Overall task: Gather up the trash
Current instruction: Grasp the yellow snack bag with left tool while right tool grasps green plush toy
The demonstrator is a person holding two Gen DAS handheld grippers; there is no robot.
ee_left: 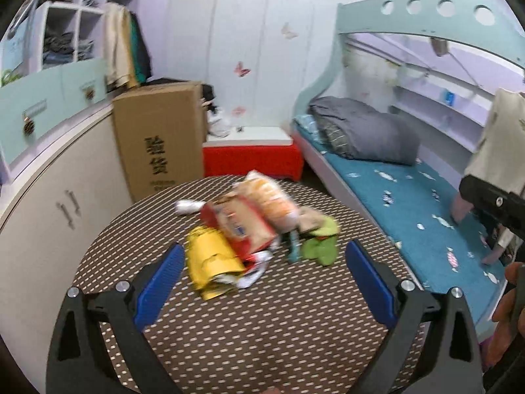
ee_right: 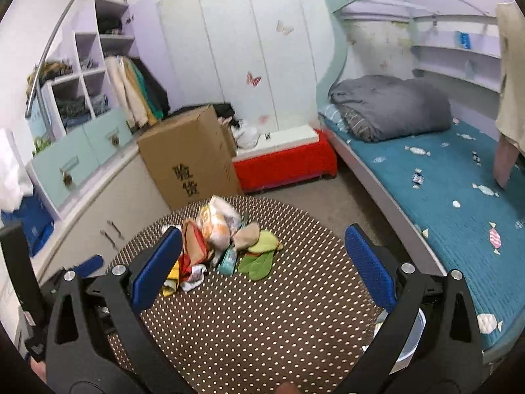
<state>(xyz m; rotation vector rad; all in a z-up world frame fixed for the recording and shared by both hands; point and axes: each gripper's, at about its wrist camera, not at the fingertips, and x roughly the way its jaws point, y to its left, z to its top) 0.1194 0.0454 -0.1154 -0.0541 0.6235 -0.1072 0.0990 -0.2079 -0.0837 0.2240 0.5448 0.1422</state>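
A heap of trash lies on a round dotted brown table [ee_left: 262,328]: a yellow wrapper [ee_left: 211,262], a red and tan snack bag [ee_left: 242,226], an orange-white bag [ee_left: 272,200], a teal packet [ee_left: 293,246], green scraps [ee_left: 320,246] and a white crumple [ee_left: 187,206]. My left gripper [ee_left: 262,264] is open and empty, hovering just short of the heap. In the right wrist view the heap [ee_right: 216,239] lies ahead on the table [ee_right: 262,328]. My right gripper [ee_right: 261,249] is open and empty, above the table's near half.
A cardboard box [ee_left: 160,138] and a red-sided bench [ee_left: 252,157] stand behind the table. A bed with a blue sheet [ee_left: 410,210] and grey duvet runs along the right. White cabinets [ee_left: 49,216] line the left. A pale bin [ee_right: 410,338] sits below the table's right edge.
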